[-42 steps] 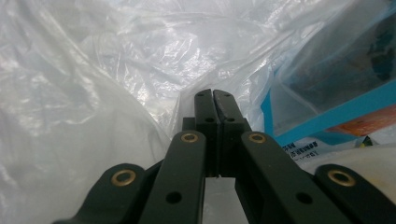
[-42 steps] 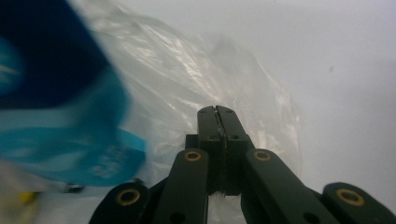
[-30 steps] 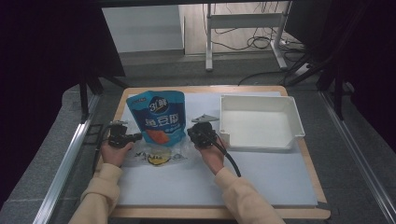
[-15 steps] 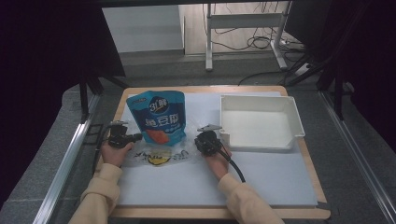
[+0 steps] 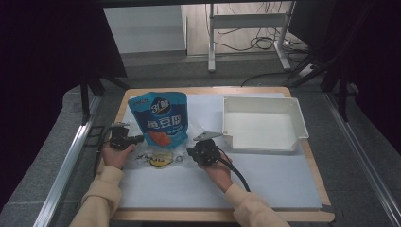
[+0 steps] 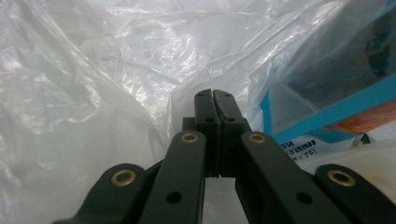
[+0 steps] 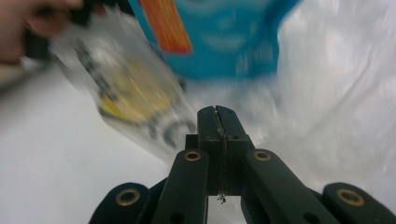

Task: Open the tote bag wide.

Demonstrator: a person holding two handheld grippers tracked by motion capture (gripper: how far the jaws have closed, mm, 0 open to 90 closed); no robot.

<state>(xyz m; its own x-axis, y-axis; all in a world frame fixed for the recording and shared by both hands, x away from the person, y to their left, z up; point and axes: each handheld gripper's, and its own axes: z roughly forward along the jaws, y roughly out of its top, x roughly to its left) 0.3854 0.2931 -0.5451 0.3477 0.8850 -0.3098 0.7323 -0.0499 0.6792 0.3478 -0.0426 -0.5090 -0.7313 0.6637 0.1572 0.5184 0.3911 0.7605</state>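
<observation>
At the left edge of the white mat (image 5: 265, 184), the left gripper (image 5: 134, 140) lies low in the person's left hand (image 5: 115, 155), pointing right into the crinkled clear plastic bag (image 5: 163, 153). In the left gripper view its jaws are pressed tight together with film bunched all round the tips, and I cannot tell whether any of it is actually pinched. The blue snack pouch (image 5: 161, 118) lies inside that bag, near the middle-left of the table, its top toward the far edge; a yellow-printed packet (image 5: 161, 159) sits just below it between the two hands. Further right, the right gripper (image 5: 191, 152) touches the bag's right edge, jaws closed with nothing visibly between them, the blurred pouch (image 7: 219, 37) ahead. Beyond it, the white tray (image 5: 299, 124) stands on the table's right half.
</observation>
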